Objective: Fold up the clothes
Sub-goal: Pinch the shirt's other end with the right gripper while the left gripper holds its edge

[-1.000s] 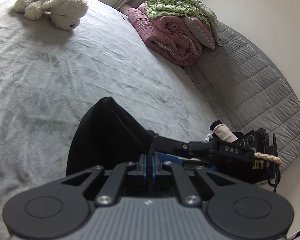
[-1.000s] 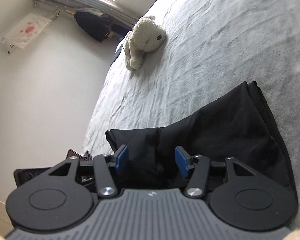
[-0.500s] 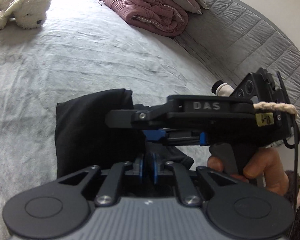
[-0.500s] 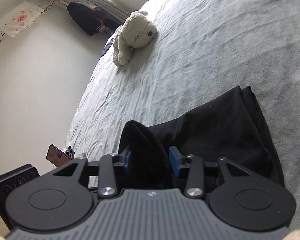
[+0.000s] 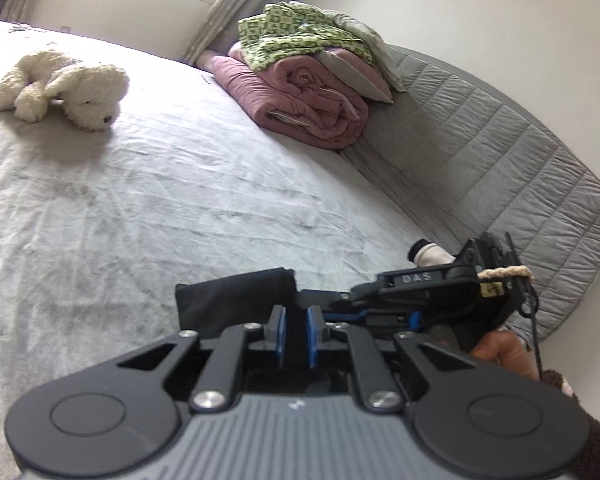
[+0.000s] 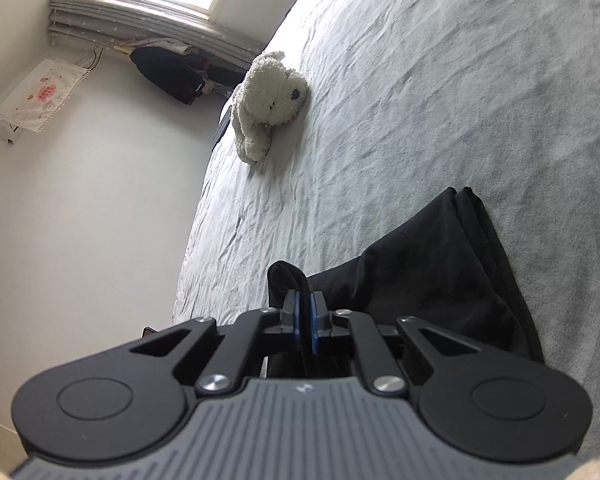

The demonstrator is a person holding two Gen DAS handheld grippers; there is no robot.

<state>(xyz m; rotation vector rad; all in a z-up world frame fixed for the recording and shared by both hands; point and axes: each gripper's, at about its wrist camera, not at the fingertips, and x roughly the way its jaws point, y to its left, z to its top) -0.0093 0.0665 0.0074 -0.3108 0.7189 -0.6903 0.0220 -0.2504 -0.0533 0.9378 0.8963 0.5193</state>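
The black garment (image 6: 440,276) is lying partly folded on the grey bedsheet (image 5: 180,200), and both grippers are working at its near edge. The right gripper (image 6: 305,322) is closing its jaws, with a raised fold of the black cloth pinched between the blue pads (image 6: 298,320); most of the garment is spreading ahead and to the right of those fingers. The left gripper (image 5: 296,330) is holding its pads (image 5: 279,332) nearly together with dark cloth between them, so it is gripping the same garment, whose folded end is sitting just beyond its fingertips. The right gripper's body (image 5: 440,292) is crossing close to the right of the left fingers, with the person's hand (image 5: 500,354) on its handle. The main risk is that the right pinch is catching only a thin ridge of fabric, so the cloth may be slipping free once lifted. The two tools are also working very near each other and could be colliding. Uneven pulls could be dragging the stacked layers apart and bunching the sheet underneath. The plush dog (image 5: 68,88) is lying well beyond the fingers.
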